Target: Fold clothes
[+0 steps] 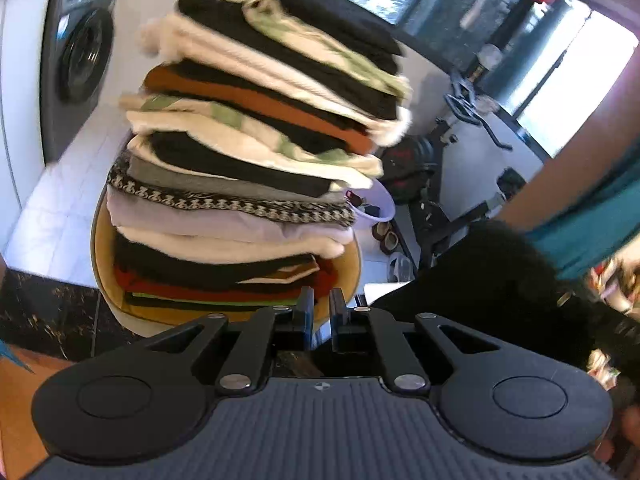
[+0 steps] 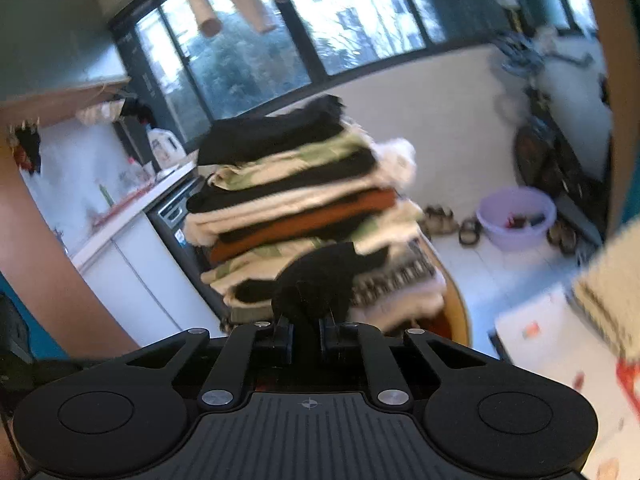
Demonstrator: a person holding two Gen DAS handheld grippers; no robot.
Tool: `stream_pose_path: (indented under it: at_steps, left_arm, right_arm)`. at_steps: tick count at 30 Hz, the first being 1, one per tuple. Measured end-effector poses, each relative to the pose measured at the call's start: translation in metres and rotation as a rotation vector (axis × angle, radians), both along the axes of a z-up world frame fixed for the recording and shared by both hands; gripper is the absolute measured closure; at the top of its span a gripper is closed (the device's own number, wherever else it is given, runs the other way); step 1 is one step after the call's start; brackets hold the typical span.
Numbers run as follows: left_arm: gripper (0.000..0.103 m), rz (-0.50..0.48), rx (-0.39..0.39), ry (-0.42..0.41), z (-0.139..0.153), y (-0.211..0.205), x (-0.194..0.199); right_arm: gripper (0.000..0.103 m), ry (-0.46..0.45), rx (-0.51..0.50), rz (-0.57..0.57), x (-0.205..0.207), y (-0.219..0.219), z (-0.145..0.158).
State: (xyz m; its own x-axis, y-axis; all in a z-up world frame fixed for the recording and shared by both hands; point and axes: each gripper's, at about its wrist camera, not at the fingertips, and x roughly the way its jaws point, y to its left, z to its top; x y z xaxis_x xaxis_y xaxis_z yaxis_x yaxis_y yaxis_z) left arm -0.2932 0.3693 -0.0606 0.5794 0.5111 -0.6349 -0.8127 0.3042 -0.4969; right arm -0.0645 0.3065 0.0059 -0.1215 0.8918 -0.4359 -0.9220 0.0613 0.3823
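A tall stack of folded clothes (image 1: 248, 148) in black, cream, rust and grey stands on a round yellow-topped stool (image 1: 102, 264). It also shows in the right wrist view (image 2: 304, 208). My left gripper (image 1: 321, 312) is nearly shut with a narrow gap and nothing in it, just in front of the stack's base. My right gripper (image 2: 306, 324) is shut on a black garment (image 2: 320, 280), held up in front of the stack. The same black garment (image 1: 480, 280) hangs at the right of the left wrist view.
A washing machine (image 1: 80, 60) stands at the left under a white counter. A lilac basin (image 2: 518, 222) and several shoes (image 2: 440, 218) lie on the white tiled floor. An exercise bike (image 1: 460, 152) stands by the windows. The person's arms frame both views.
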Motion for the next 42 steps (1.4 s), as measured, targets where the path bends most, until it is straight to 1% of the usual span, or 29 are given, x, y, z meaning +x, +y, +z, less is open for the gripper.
stream_pose_path:
  at_steps: [4,5,7,8,10,11,12,14,16,18,20,21,22,24,25,27,30,33,36,37,40,42]
  left_arm:
    - [0.095,0.051,-0.078,-0.119,-0.010,0.049,-0.010]
    - [0.095,0.047,-0.078,-0.148,-0.008,0.059,-0.008]
    - [0.095,0.034,-0.071,-0.206,-0.002,0.079,-0.003]
    - [0.095,0.028,-0.067,-0.235,0.001,0.089,-0.001]
    - [0.094,0.015,-0.059,-0.293,0.007,0.108,0.005]
    - [0.091,0.013,-0.046,-0.320,0.012,0.119,0.006]
    - [0.090,0.012,-0.031,-0.347,0.017,0.129,0.008]
    - [0.090,0.040,0.001,-0.359,0.029,0.148,0.010]
    - [0.082,0.070,0.039,-0.371,0.041,0.164,0.011]
    - [0.056,0.099,0.085,-0.389,0.053,0.176,0.009]
    - [0.047,0.113,0.126,-0.390,0.062,0.182,0.008]
    - [0.047,0.119,0.146,-0.390,0.066,0.185,0.007]
    - [0.047,0.108,0.159,-0.390,0.070,0.186,0.007]
    - [0.040,0.073,0.184,-0.383,0.078,0.188,0.006]
    - [0.038,0.061,0.207,-0.371,0.082,0.188,0.005]
    - [0.031,0.047,0.263,-0.347,0.091,0.188,0.002]
    - [0.026,0.038,0.353,-0.306,0.103,0.191,-0.004]
    - [0.025,0.053,0.408,-0.243,0.114,0.204,-0.016]
    - [0.024,0.084,0.488,-0.166,0.126,0.221,-0.038]
    - [0.023,0.090,0.513,-0.150,0.130,0.227,-0.046]
    - [0.017,0.091,0.586,-0.112,0.142,0.244,-0.070]
    - [0.015,0.091,0.640,-0.065,0.147,0.253,-0.082]
  right_arm:
    - [0.093,-0.073,0.101,0.006,0.003,0.053,0.049]
    - [0.093,-0.098,0.127,0.011,0.005,0.065,0.063]
    - [0.093,-0.160,0.170,0.033,0.010,0.092,0.092]
    - [0.093,-0.176,0.183,0.046,0.014,0.104,0.105]
    - [0.093,-0.190,0.219,0.078,0.025,0.132,0.132]
    - [0.093,-0.193,0.243,0.094,0.030,0.145,0.146]
    - [0.093,-0.195,0.269,0.111,0.035,0.157,0.160]
    - [0.093,-0.196,0.317,0.150,0.043,0.181,0.188]
    - [0.093,-0.191,0.357,0.200,0.048,0.203,0.216]
    - [0.093,-0.185,0.397,0.249,0.053,0.225,0.245]
    - [0.093,-0.201,0.440,0.297,0.055,0.247,0.271]
    - [0.093,-0.196,0.452,0.316,0.054,0.258,0.284]
    - [0.093,-0.189,0.464,0.335,0.053,0.269,0.297]
    - [0.093,-0.183,0.487,0.365,0.049,0.286,0.322]
    - [0.093,-0.186,0.500,0.381,0.045,0.296,0.335]
    - [0.093,-0.193,0.529,0.409,0.037,0.310,0.360]
    - [0.093,-0.206,0.574,0.443,0.011,0.333,0.398]
    - [0.093,-0.182,0.595,0.463,-0.014,0.354,0.431]
    - [0.093,-0.160,0.607,0.477,-0.041,0.370,0.458]
    - [0.093,-0.154,0.605,0.482,-0.049,0.375,0.464]
    - [0.093,-0.135,0.598,0.497,-0.073,0.389,0.482]
    - [0.093,-0.129,0.595,0.505,-0.084,0.393,0.485]
